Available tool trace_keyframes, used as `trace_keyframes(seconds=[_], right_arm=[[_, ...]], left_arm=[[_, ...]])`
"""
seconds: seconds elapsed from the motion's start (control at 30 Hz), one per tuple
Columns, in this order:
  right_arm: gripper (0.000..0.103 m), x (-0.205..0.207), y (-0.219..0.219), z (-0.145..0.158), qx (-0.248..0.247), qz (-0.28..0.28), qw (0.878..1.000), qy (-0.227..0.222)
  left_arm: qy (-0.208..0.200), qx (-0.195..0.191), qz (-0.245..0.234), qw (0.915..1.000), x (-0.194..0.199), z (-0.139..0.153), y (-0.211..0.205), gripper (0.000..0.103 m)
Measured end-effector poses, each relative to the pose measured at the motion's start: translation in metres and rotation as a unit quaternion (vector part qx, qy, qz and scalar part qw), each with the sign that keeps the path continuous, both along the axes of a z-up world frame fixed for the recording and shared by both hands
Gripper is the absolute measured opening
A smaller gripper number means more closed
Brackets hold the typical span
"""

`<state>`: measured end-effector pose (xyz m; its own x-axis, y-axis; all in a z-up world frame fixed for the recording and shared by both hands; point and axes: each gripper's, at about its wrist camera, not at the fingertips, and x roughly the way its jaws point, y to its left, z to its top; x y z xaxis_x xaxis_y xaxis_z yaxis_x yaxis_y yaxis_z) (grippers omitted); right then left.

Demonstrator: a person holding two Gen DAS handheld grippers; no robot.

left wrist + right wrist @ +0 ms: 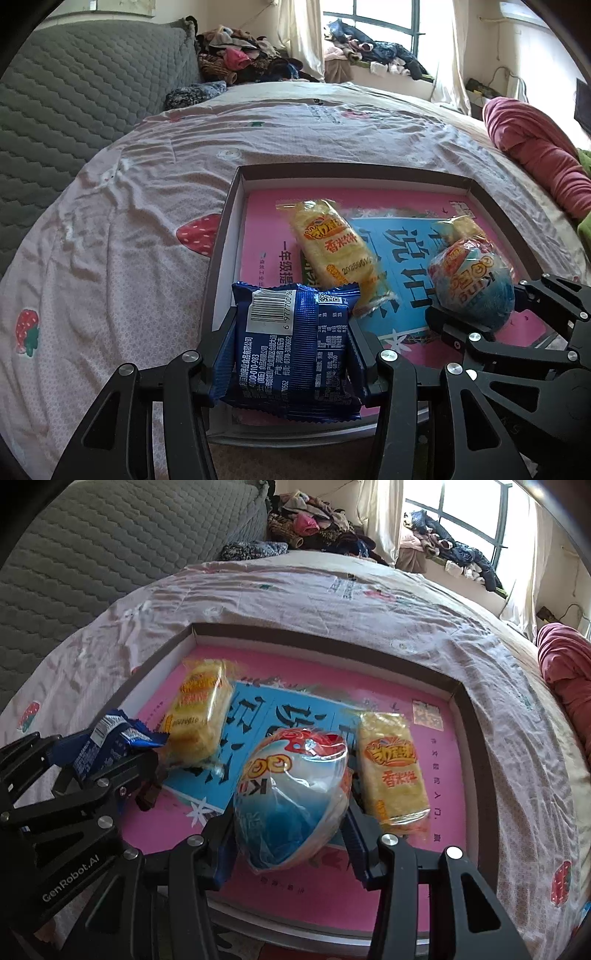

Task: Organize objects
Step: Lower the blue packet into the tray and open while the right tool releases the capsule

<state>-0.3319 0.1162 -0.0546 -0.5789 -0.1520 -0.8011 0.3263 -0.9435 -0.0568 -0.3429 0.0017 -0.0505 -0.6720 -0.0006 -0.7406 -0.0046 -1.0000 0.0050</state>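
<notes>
Clamped between the left gripper's (291,354) jaws, a blue snack packet (295,347) hangs over the near left corner of the shallow box (354,170), barcode end pointing away, long axis along the fingers. Beside it, the right gripper (291,808) holds a wrapped egg-shaped toy (291,801), tip toward the camera, above the pink book (436,853) and two rice-cracker packs (395,771). Placing looks underway; next, lower both and release.

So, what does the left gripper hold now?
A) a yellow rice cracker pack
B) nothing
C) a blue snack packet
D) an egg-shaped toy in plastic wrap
C: the left gripper is closed on the blue snack packet, its fingers pressing both sides.
</notes>
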Motion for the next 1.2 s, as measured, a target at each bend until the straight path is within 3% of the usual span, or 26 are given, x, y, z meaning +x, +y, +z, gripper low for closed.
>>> trace_keyframes(seconds=[0.77,0.9,1.2], right_arm=[[0.051,-0.003,0.004,-0.003,-0.007,-0.010,1.000,-0.005],[0.055,-0.002,0.005,0.000,-0.007,-0.010,1.000,-0.003],[0.059,0.000,0.011,0.006,-0.012,-0.014,1.000,-0.002]], left_arm=[[-0.010,-0.008,0.002,0.9999,-0.004,-0.008,0.004,0.055],[-0.011,-0.010,0.000,0.9999,-0.004,-0.007,0.005,0.063],[-0.013,-0.003,-0.008,0.9999,-0.002,-0.003,0.004,0.069]])
